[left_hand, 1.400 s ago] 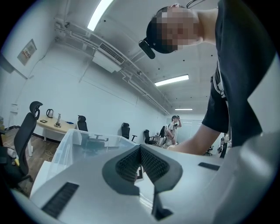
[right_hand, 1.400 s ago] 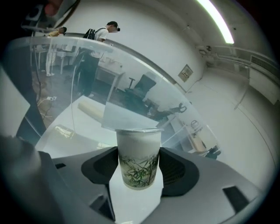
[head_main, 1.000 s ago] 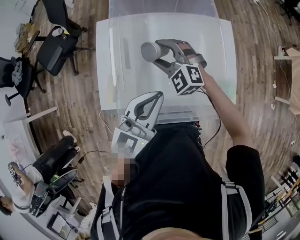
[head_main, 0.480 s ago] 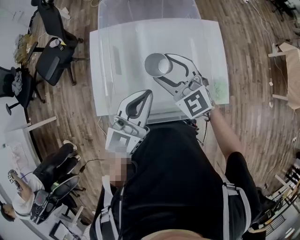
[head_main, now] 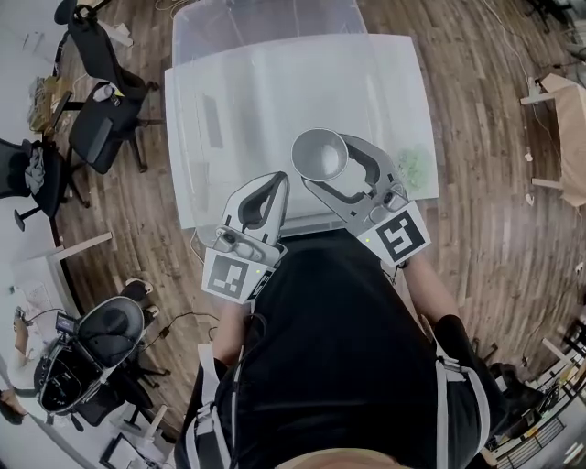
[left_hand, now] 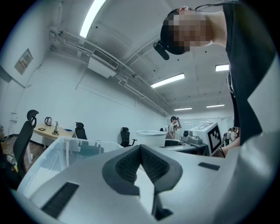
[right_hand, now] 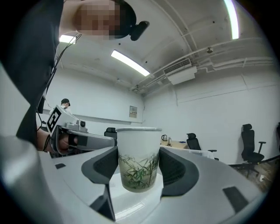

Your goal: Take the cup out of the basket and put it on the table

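A white paper cup (head_main: pixel 320 154) with a green bamboo print sits upright between the jaws of my right gripper (head_main: pixel 322 158), above the near part of the white table (head_main: pixel 229 101). In the right gripper view the cup (right_hand: pixel 138 159) fills the gap, and the right gripper (right_hand: pixel 138 168) is shut on it. The clear plastic basket (head_main: pixel 265 23) stands at the table's far side. My left gripper (head_main: pixel 278 178) hovers over the near table edge, left of the cup, with its jaws pressed together and nothing in them (left_hand: pixel 141 153).
Black office chairs (head_main: pixel 101 128) stand on the wood floor left of the table. A greenish patch (head_main: pixel 417 169) lies near the table's right edge. A seated person (head_main: pixel 87 353) is at the lower left. Another table corner (head_main: pixel 563 101) shows at the far right.
My right gripper has carried the cup away from the basket toward the table's near edge, turning it from lying sideways to upright. The left gripper has stayed shut near the edge.
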A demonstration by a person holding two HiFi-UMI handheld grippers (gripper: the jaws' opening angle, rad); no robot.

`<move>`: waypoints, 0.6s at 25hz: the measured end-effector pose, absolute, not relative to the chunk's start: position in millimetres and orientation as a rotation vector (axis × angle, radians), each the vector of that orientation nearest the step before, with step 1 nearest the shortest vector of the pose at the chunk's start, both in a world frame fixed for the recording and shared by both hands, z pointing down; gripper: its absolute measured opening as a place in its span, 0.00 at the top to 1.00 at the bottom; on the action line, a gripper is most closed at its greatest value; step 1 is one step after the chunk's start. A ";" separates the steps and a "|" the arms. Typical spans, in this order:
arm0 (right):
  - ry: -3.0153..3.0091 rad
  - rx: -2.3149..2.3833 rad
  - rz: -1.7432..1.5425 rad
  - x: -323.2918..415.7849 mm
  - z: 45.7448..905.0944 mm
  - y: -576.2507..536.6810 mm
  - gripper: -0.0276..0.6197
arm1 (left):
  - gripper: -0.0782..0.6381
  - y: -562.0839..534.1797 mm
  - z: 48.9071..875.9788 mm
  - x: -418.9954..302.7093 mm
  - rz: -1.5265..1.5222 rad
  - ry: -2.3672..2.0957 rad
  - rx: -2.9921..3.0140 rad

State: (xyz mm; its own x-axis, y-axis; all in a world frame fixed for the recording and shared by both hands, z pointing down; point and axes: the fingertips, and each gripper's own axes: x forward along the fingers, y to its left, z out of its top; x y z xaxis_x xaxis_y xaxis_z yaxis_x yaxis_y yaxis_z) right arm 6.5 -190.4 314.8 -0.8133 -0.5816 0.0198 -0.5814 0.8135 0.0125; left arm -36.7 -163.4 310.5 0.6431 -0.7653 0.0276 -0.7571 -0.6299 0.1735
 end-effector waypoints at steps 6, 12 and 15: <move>-2.979 0.972 0.062 28.6 325.8 -175.6 0.50 | 0.87 -157.2 316.1 -18.9 -0.042 -1.297 2.666; -2.988 0.967 0.068 59.3 325.2 -170.1 0.50 | 0.87 -152.1 315.8 6.3 -0.038 -1.394 2.627; -3.012 0.934 0.123 71.5 325.6 -164.8 0.50 | 0.87 -145.1 314.7 14.7 -0.031 -1.440 2.604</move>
State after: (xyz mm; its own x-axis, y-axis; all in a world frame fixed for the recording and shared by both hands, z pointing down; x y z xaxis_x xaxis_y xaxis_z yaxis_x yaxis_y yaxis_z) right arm 71.5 -164.8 325.6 -0.8248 -0.5653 0.0098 -0.5642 0.8219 -0.0783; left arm 14.7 -145.1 314.7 0.5345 -0.8429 0.0615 -0.8395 -0.5211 0.1540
